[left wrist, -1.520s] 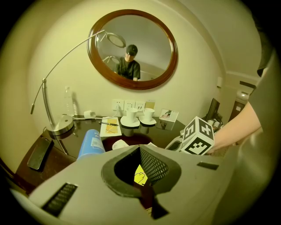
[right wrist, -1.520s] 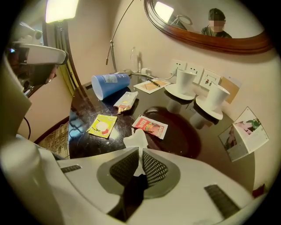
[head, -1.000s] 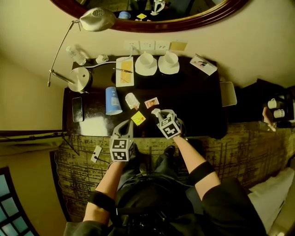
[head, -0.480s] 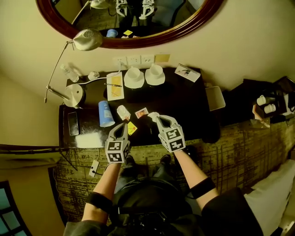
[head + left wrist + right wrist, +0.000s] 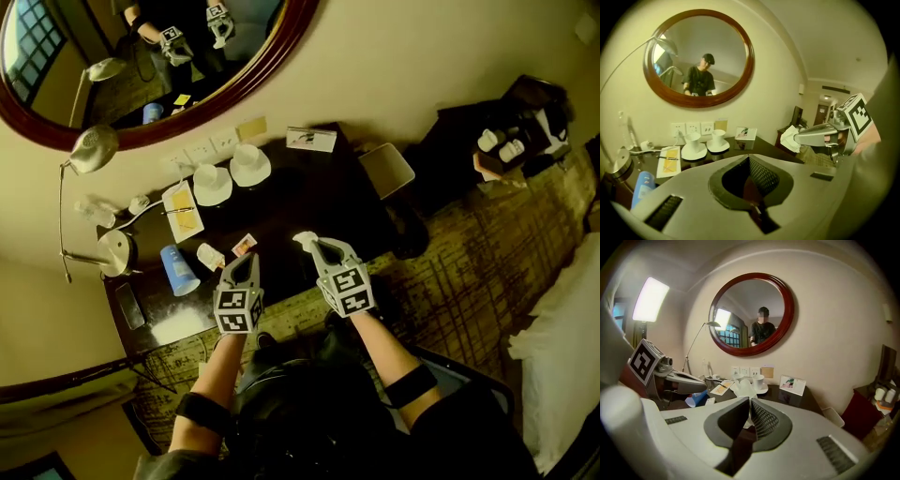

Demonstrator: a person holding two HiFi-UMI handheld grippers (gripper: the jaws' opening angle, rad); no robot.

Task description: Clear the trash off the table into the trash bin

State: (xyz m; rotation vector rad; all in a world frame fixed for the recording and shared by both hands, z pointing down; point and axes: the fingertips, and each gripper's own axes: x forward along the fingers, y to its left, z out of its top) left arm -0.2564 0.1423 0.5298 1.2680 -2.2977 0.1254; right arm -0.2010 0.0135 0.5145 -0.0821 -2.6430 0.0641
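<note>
My right gripper [image 5: 314, 246] is shut on a crumpled white tissue [image 5: 302, 240] and holds it above the dark table's [image 5: 309, 192] front edge. The tissue [image 5: 743, 389] sticks out past the jaw tips in the right gripper view, and it shows at that gripper's tip [image 5: 790, 138] in the left gripper view. My left gripper [image 5: 242, 266] is shut with nothing seen in it, above the table's front. A small white trash bin [image 5: 386, 169] stands on the floor at the table's right end. A blue cup [image 5: 175, 270] on its side, a white packet [image 5: 211, 256] and an orange packet [image 5: 244, 245] lie on the table.
Two white cups on saucers [image 5: 231, 174], a notepad with a pen [image 5: 183, 211], a card [image 5: 311, 139] and a desk lamp [image 5: 117, 251] sit along the back. A phone [image 5: 129, 305] lies at the left end. An oval mirror [image 5: 141, 66] hangs above.
Both grippers have lifted off the table. The right one has risen and swung rightward with the tissue. The yellow wrapper near the left gripper is no longer in sight.
</note>
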